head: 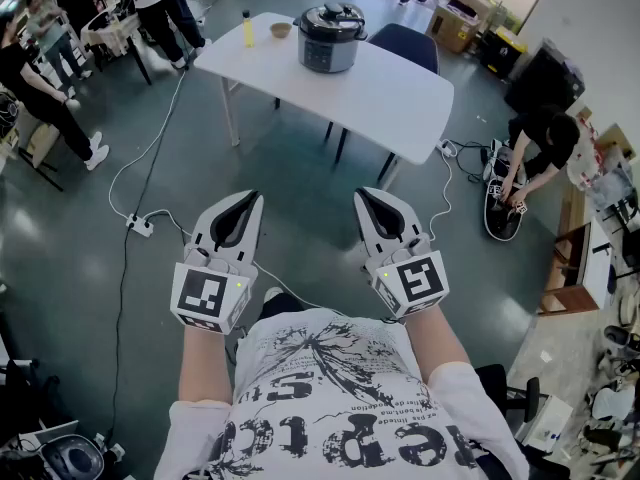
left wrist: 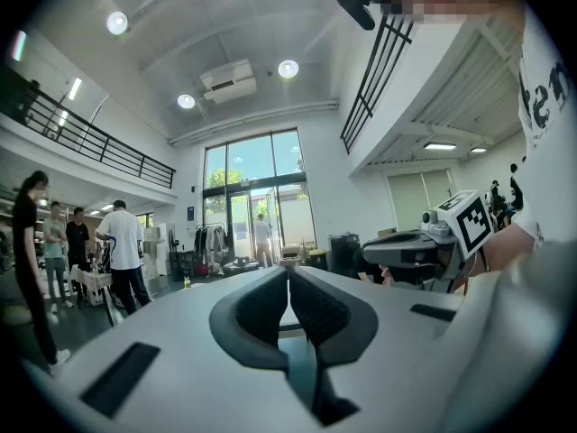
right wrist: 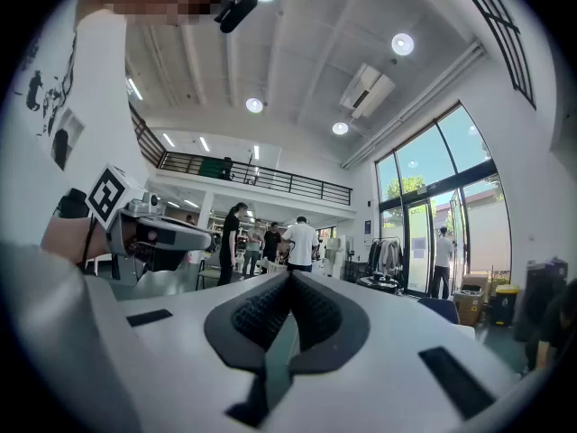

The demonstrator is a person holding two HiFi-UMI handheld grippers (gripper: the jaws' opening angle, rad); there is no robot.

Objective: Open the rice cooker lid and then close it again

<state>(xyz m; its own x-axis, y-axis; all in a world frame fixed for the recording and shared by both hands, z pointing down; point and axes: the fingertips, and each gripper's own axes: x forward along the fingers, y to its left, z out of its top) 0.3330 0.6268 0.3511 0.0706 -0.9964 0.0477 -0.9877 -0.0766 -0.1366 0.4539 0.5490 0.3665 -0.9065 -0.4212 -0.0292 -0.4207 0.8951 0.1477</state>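
**Rice cooker standing well ahead of both tools; lid not yet approached**

The rice cooker is standing on the white bench, with its lid sitting down flat and closed. A round knob or handle is showing on top of the lid, but its direction is too small to tell. The body is round, so no long axis is governing the approach.

A yellow bottle and a small bowl are standing on the same bench, to the left of the cooker and apart from it.

The cooker is lying straight ahead of the tools and well apart from them, with open floor in between. It is falling between the two lines of aim, closer to the right one.

The left tool is pointing level, with its jaws together and nothing between them. The right tool is pointing the same way, also closed and empty.

Judgement: the right tool is slightly the nearer. The person is needing to walk forward before either tool is reaching the lid.
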